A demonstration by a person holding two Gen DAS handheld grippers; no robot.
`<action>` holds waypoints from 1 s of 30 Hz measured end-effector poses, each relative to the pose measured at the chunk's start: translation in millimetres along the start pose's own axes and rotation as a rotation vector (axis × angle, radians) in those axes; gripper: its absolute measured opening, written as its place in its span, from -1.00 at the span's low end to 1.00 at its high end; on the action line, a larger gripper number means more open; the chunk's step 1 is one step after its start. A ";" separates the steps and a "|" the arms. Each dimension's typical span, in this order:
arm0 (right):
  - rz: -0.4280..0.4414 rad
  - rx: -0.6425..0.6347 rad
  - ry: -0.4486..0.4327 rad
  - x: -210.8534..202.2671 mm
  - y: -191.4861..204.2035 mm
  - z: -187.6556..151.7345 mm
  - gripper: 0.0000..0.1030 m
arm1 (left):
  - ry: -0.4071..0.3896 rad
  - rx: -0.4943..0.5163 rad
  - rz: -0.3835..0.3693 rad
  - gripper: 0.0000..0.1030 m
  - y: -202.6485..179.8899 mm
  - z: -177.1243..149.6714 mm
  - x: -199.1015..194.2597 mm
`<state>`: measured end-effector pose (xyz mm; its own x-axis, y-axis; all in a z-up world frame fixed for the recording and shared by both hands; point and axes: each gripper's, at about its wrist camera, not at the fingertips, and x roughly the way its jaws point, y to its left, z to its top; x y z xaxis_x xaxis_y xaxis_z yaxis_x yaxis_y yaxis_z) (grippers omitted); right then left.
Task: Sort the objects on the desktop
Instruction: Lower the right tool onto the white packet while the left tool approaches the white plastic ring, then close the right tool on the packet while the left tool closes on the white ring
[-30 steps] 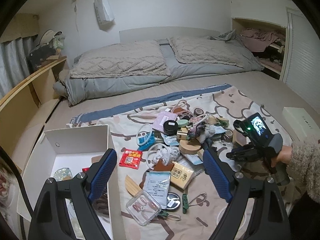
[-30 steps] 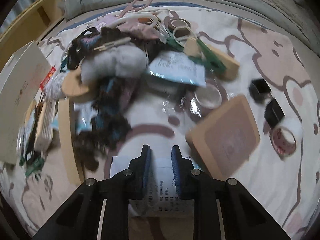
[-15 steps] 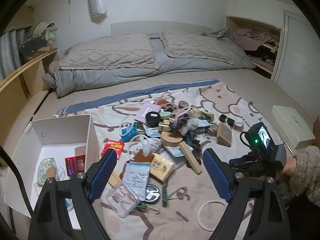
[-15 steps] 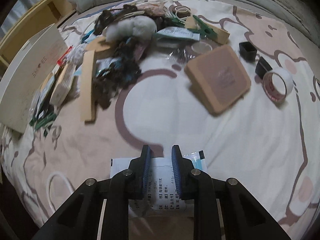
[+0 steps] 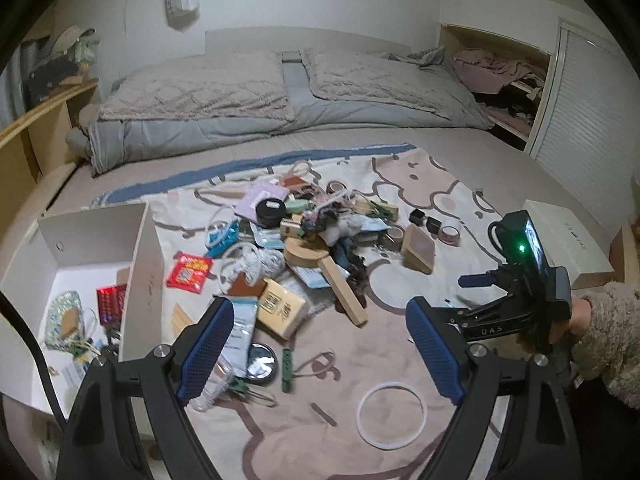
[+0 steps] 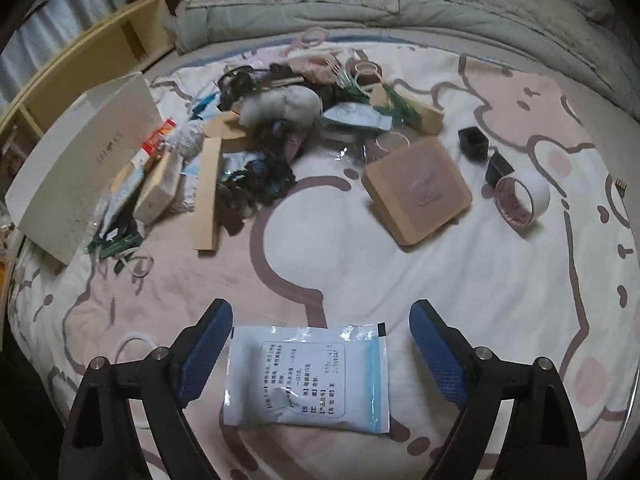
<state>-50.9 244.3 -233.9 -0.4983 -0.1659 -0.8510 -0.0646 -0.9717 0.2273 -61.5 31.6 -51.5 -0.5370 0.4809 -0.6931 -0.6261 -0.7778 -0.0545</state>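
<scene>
A heap of small desktop objects (image 5: 320,232) lies on the patterned blanket (image 5: 400,320) over a bed. My left gripper (image 5: 316,320) hovers over the heap's near edge, open and empty. Left of it stands an open white box (image 5: 140,264) with a red packet and a patterned pouch inside. My right gripper (image 6: 322,312) is low over the blanket's near right part, its jaws opening. A white and blue printed sachet (image 6: 308,376) lies flat on the blanket between the fingers (image 6: 208,340), and neither pad touches it. The heap (image 6: 280,120) is beyond it.
A tan square box (image 6: 418,188), a tape roll (image 6: 520,196) and two black cubes (image 6: 472,142) sit right of the heap. A white ring (image 5: 390,414) lies near the front edge. A closed white box (image 5: 568,240) rests at far right, beside a person's sleeve (image 5: 608,332). Pillows lie behind.
My right gripper drew back from the heap with the sachet, then its jaws spread and let it go onto the blanket. My left gripper drifted lower toward the heap, still open.
</scene>
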 end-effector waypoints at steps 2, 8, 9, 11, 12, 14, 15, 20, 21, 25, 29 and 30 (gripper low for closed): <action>0.003 -0.019 -0.028 -3.3 2.5 -3.2 0.78 | 0.012 -0.015 -0.010 0.72 -1.5 -2.7 1.8; 0.003 -0.135 -0.026 2.8 21.3 -17.0 1.00 | 0.029 -0.063 -0.036 0.72 -4.0 -9.0 5.4; 0.002 -0.148 -0.023 4.7 23.3 -19.1 1.00 | 0.033 -0.070 -0.037 0.72 -4.5 -10.5 6.7; -0.007 -0.174 -0.007 10.4 28.3 -23.7 1.00 | 0.050 -0.088 -0.040 0.72 -5.8 -14.6 10.4; -0.016 -0.183 0.000 12.9 29.0 -26.4 1.00 | 0.055 -0.095 -0.042 0.72 -6.2 -16.5 12.1; -0.045 -0.203 0.010 17.4 30.2 -32.1 1.00 | 0.069 -0.112 -0.044 0.72 -8.3 -21.5 15.7; -0.053 -0.211 0.014 19.1 30.5 -34.1 1.00 | 0.074 -0.116 -0.047 0.72 -9.3 -22.8 16.8; -0.062 -0.214 0.032 26.4 27.0 -40.7 1.00 | 0.093 -0.124 -0.056 0.72 -16.7 -30.8 23.5; -0.062 -0.212 0.035 27.8 26.1 -41.7 1.00 | 0.099 -0.124 -0.060 0.72 -18.7 -32.6 25.7; -0.061 -0.206 0.041 31.3 24.1 -44.3 1.00 | 0.122 -0.123 -0.067 0.72 -25.3 -36.8 35.8; -0.060 -0.204 0.043 31.8 23.7 -45.0 1.00 | 0.156 -0.104 -0.068 0.72 -32.9 -45.9 47.3; -0.061 -0.205 0.041 31.9 23.9 -45.2 1.00 | 0.167 -0.099 -0.069 0.72 -35.1 -48.5 50.1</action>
<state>-29.3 208.2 -277.0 -0.4628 -0.1086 -0.8798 0.0859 -0.9933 0.0774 -39.0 63.4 -119.2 -0.3887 0.4668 -0.7943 -0.5946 -0.7857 -0.1707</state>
